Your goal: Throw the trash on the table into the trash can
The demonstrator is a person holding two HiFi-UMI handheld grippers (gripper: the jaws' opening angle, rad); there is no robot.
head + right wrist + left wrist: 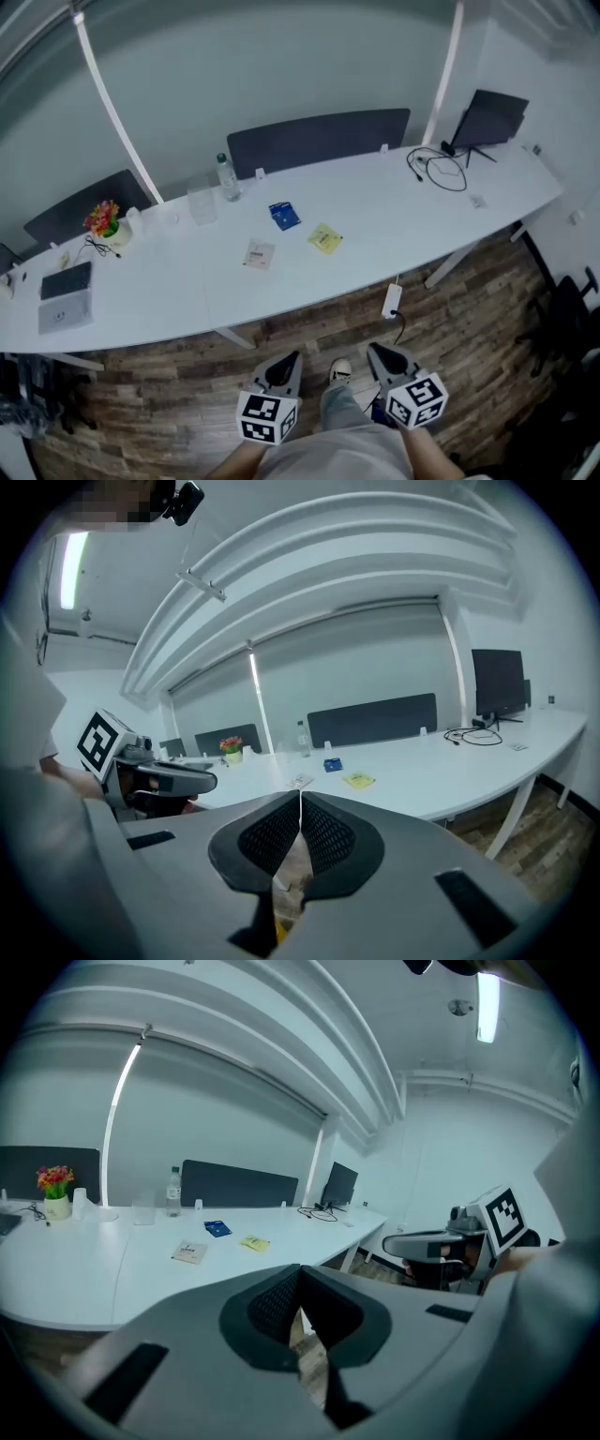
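While both tools hang low over the wood floor (187,412) at the six o'clock edge of the head view, the litter lies well apart from them on the white counter (375,202). The left tool (286,361) has its jaws closed tip to tip with nothing between them. On the counter, a pot of flowers (103,218) stands far out at nine o'clock, and a bottle (228,178) stands farther in, beside a clear cup (201,202). The three scraps sit near the middle: a white packet (259,253), a blue packet (284,216) at one o'clock of it, and a yellow packet (325,238) at four o'clock of the blue one, none touching. A black cable (441,169) and a monitor (489,117) occupy the two o'clock end. The right tool (380,352) is likewise closed and empty, near the left one.
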